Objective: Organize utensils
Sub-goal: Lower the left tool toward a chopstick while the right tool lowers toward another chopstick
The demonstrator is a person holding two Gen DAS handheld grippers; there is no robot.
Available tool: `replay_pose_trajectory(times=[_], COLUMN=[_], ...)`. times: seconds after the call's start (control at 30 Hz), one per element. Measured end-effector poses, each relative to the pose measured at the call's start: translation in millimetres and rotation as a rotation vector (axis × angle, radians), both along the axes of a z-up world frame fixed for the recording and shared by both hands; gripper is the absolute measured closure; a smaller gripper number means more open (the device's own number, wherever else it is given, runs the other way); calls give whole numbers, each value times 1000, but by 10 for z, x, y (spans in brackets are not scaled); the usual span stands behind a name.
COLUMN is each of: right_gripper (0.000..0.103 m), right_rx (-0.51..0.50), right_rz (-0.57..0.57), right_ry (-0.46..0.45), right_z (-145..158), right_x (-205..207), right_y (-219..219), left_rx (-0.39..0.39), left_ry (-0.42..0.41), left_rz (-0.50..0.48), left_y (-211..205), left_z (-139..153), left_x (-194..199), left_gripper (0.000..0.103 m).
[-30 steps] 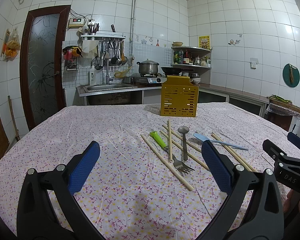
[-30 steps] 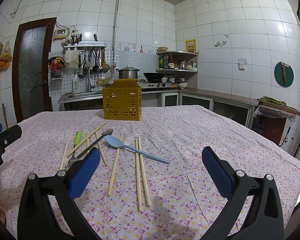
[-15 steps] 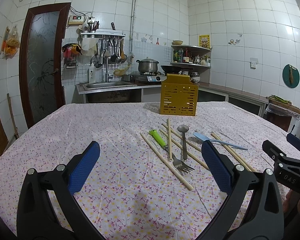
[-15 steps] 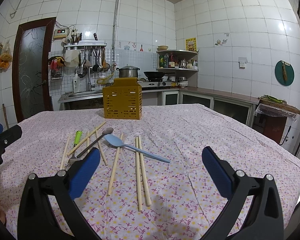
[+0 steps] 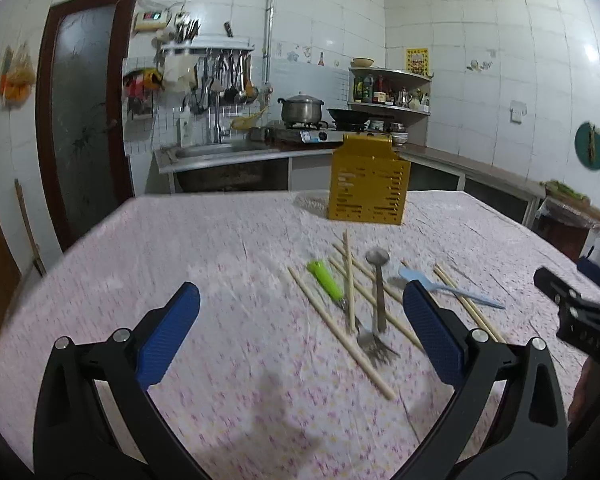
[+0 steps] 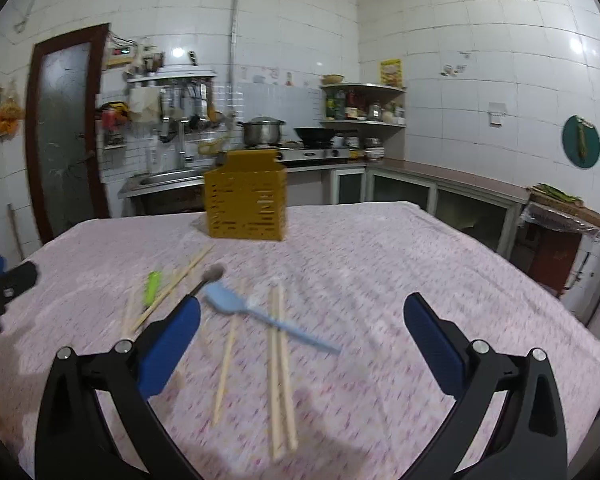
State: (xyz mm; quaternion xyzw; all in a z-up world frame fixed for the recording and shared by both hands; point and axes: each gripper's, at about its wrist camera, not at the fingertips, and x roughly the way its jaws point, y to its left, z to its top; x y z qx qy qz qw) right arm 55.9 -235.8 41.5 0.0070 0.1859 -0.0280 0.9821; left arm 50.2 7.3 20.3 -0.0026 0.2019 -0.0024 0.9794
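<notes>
A yellow slotted utensil holder (image 5: 367, 180) stands upright at the far side of the table; it also shows in the right wrist view (image 6: 245, 198). In front of it lie several wooden chopsticks (image 5: 349, 280), a green-handled fork (image 5: 332, 288), a metal spoon (image 5: 378, 280) and a light blue spoon (image 5: 444, 286). In the right wrist view the blue spoon (image 6: 260, 312) lies across a chopstick pair (image 6: 281, 368). My left gripper (image 5: 300, 344) is open and empty, just short of the fork. My right gripper (image 6: 300, 344) is open and empty over the chopstick pair.
The table wears a pink flowered cloth (image 5: 180, 264). Behind it run a sink counter (image 5: 220, 156), a stove with a pot (image 5: 302, 108) and a corner shelf (image 5: 388, 92). A door (image 5: 84, 128) is at far left. The right gripper shows at the left view's right edge (image 5: 572, 312).
Both grippers have moved forward and tilted down towards the utensils, which now look closer and blurred. Both stay open and nothing on the table has moved.
</notes>
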Motion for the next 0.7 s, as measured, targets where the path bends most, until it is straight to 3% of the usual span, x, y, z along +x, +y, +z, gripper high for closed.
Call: replay_pose_trajectory(times=[0.07, 0.2, 0.4, 0.7], right_gripper=[4, 4, 4, 4], right_rx=[-21, -93, -17, 26], right_rz=[36, -12, -2, 59], right_ry=[32, 40, 136, 306], right_z=[57, 139, 134, -130], right_x=[208, 534, 1154, 1794], right_y=[0, 15, -92, -144], left_rx=[16, -2, -66, -84], left_ry=[-6, 36, 162, 214], left_rz=[0, -22, -14, -20], left_y=[-32, -28, 59, 92], left_z=[108, 238, 242, 75], left_x=[96, 446, 1113, 1616], left_gripper=[5, 5, 5, 5])
